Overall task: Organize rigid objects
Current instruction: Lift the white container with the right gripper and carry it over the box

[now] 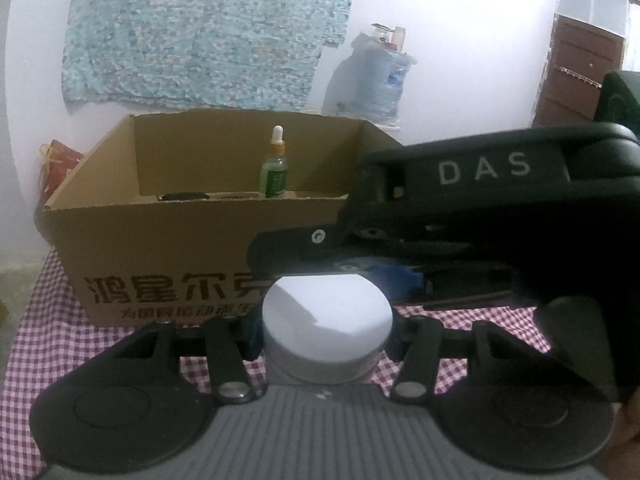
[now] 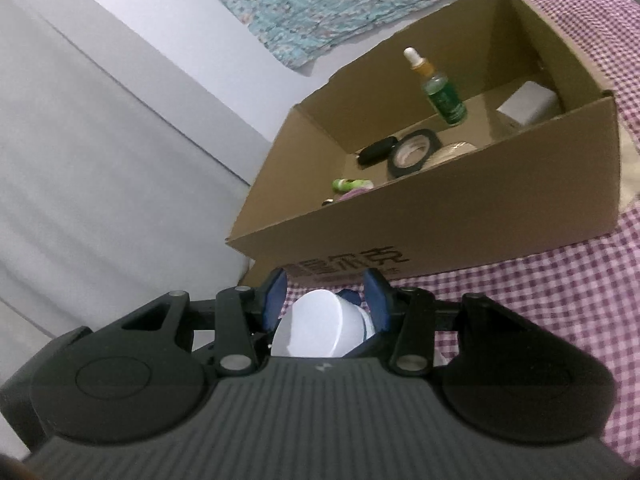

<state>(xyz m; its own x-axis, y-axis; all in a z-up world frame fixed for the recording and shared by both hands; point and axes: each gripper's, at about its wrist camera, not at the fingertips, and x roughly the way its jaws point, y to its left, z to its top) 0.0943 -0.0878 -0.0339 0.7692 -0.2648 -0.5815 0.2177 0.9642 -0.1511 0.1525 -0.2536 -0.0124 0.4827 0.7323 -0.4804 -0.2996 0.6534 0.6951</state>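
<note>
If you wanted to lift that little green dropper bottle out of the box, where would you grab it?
Probably around the green body of the dropper bottle, coming down from above through the open top of the cardboard box. It stands upright, its white tip is narrow, and the walls block the sides.

White wall, floral cloth, brown door.

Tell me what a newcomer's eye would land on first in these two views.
First, the white round jar clamped in the left gripper, close to the lens. Behind it, the open cardboard box on the checked tablecloth, with a green dropper bottle standing upright inside, beside a black tape roll.
</note>
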